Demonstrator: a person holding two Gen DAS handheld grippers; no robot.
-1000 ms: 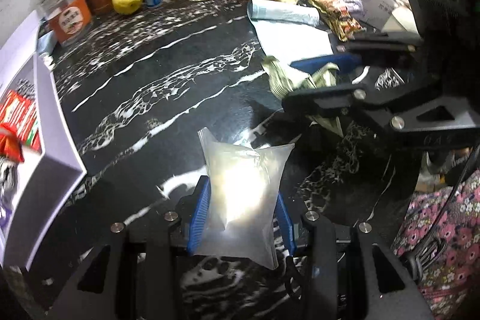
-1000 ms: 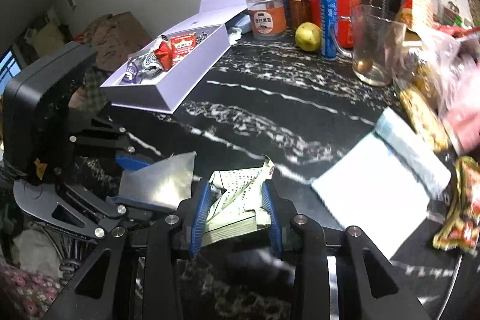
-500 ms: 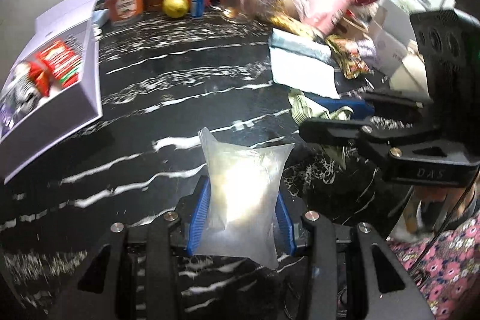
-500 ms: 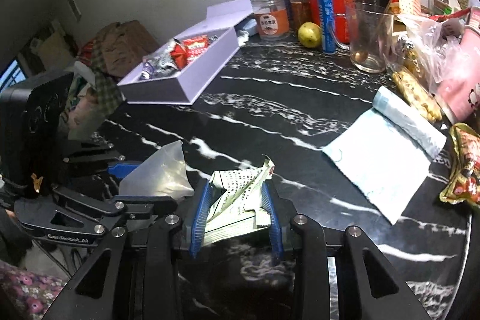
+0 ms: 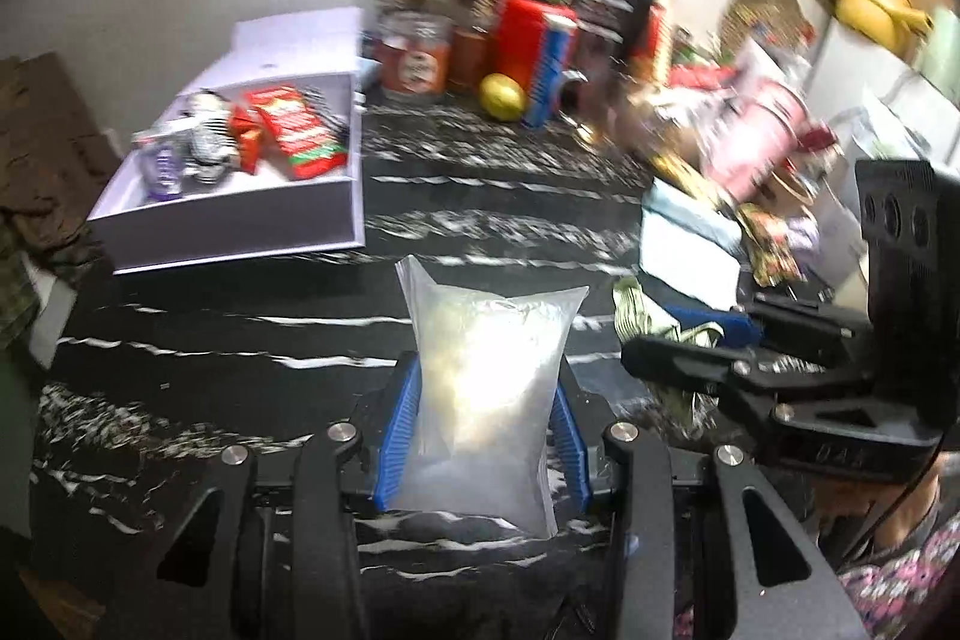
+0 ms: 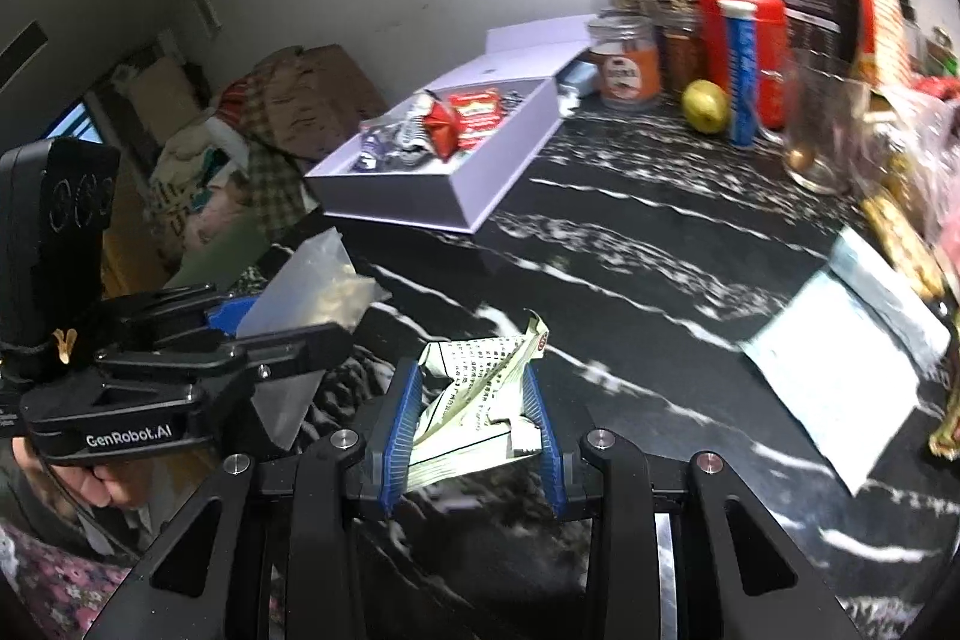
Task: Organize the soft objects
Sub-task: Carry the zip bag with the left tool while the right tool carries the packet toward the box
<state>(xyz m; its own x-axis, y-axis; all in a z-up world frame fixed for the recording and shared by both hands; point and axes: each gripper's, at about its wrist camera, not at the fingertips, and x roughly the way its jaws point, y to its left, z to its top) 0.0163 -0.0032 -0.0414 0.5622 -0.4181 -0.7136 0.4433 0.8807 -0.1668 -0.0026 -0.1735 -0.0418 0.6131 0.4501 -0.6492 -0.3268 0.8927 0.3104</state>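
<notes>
Two grippers, each holding one soft packet above a black marbled bench. At the lower centre of the left wrist frame, the left gripper is clamped on a clear plastic pouch with pale contents, pinched at its sides by the blue pads. The pouch stands with its long axis pointing away from the camera, and its sealed top edge reaches toward the middle of the frame. At the lower centre of the right wrist frame, the right gripper is closed on a crumpled green-and-white printed packet, which tilts up and to the right and ends in a twisted tip.

An open white box sits in the upper left of the left frame and already holds snack wrappers. It is probably the destination. To do this step well, carry each packet level over the near wall of the box, lower it into a bare patch, and only then loosen the grip, so the limp film does not snag or fold.
</notes>
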